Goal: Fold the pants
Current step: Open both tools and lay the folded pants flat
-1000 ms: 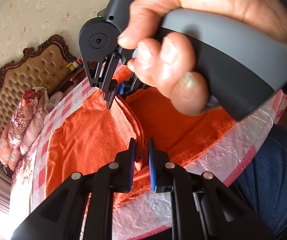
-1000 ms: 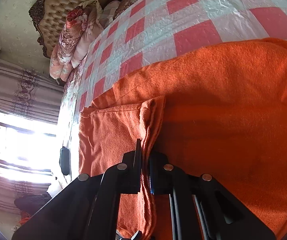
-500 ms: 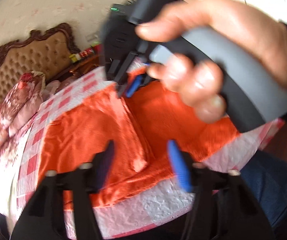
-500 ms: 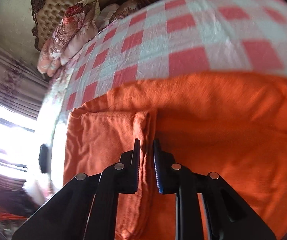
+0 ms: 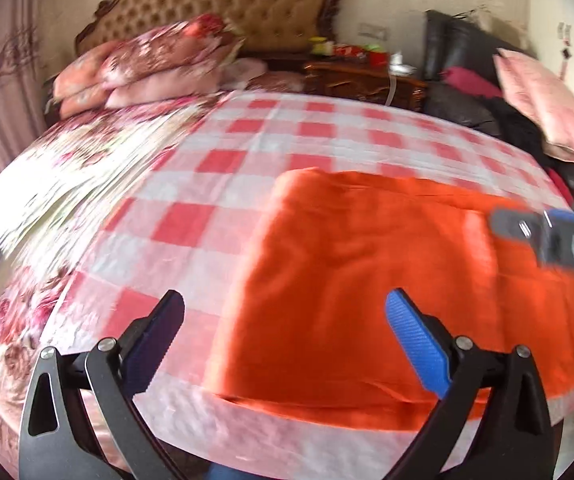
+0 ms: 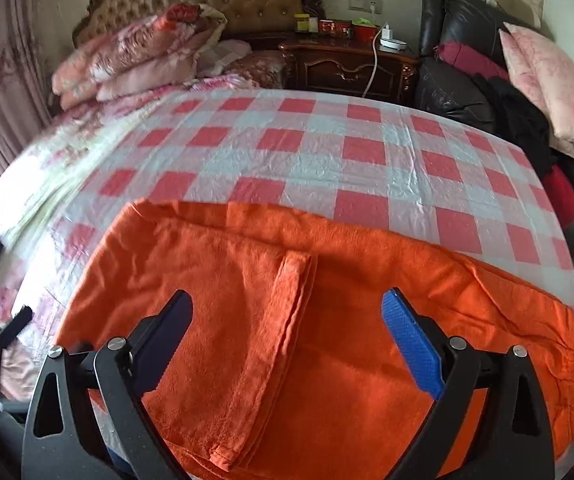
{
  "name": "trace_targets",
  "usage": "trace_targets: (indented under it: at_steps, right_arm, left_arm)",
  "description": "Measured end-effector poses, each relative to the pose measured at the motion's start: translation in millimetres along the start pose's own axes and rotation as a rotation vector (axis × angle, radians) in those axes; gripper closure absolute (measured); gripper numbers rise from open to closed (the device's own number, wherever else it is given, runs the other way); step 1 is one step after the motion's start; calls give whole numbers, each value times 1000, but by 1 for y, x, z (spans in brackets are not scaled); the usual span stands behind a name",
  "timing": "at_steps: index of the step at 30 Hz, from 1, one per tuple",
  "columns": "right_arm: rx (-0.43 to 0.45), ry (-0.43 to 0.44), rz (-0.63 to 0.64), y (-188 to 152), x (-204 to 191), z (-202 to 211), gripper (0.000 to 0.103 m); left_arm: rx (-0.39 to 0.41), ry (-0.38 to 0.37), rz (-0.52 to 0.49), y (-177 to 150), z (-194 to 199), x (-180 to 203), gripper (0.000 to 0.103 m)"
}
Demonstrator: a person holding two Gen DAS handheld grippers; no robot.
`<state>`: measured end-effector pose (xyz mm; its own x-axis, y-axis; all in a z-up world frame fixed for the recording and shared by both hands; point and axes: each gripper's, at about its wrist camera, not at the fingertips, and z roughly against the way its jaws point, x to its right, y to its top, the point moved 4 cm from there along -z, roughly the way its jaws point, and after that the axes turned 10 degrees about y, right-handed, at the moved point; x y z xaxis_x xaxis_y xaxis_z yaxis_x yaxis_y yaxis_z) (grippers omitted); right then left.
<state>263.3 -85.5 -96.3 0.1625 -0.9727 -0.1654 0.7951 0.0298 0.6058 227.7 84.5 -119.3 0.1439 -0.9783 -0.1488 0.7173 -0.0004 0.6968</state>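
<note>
Since both tongs let go a sec ago, left gripper [image 5: 285, 336] & right gripper [image 6: 287, 334] hang wide, empty, above orange pants [image 6: 327, 340] lying on checked bed [image 6: 327, 152]; one fold prob. done, left view blurry.

My two wrist cameras both look from near the bed's foot toward the tufted tan headboard [image 5: 223, 4], close above the folded orange fleece pants [image 6: 327, 320]; both share the red-and-white checked bed cover [image 5: 215, 208].

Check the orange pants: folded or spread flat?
Folded. In the right wrist view the orange pants lie on the checked bedspread with the leg end doubled back over the cloth, its hem visible mid-garment.
</note>
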Motion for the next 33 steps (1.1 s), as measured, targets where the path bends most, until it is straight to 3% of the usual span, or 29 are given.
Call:
trace_targets:
  at_steps: [2,4,5,7,8,11,14,16,19,21,25,29,33]
  right_arm:
    - [18,-31,16,-6,-11,-3,11]
    - [3,7,29,-10,-23,-7,10]
    - [-6,55,36,-12,-29,-9,10]
    - [-5,133,25,-15,-36,-13,10]
    - [-6,141,10,-16,-37,-15,10]
    - [-64,122,26,-24,-45,-27,10]
    - [-78,71,85,-29,-53,-32,10]
    - [-96,91,108,-33,-59,-35,10]
    - [-122,113,105,-38,-60,-40,7]
    - [-149,112,104,-42,-60,-44,7]
    - [-180,75,129,-52,-60,-51,6]
    - [-173,53,153,-56,-63,-51,5]
    - [-169,53,152,-57,-62,-51,4]
  left_arm:
    - [14,24,-18,3,-6,-10,2]
    - [39,41,-35,9,-14,-22,2]
    - [35,21,-28,12,-20,-28,2]
    - [16,-130,60,27,-28,-45,2]
    - [16,-152,84,36,-32,-49,2]
    - [44,-117,-2,64,-47,-40,6]
    - [-9,-78,-142,82,-79,-16,16]
    - [-83,-62,-189,86,-109,-6,24]
    - [-160,-54,-218,87,-139,-3,22]
    - [-161,-40,-221,90,-148,-5,14]
    - [-124,14,-151,101,-139,-24,16]
    - [-88,-40,-37,90,-97,-43,18]
    - [-71,-50,-93,50,-66,-33,20]
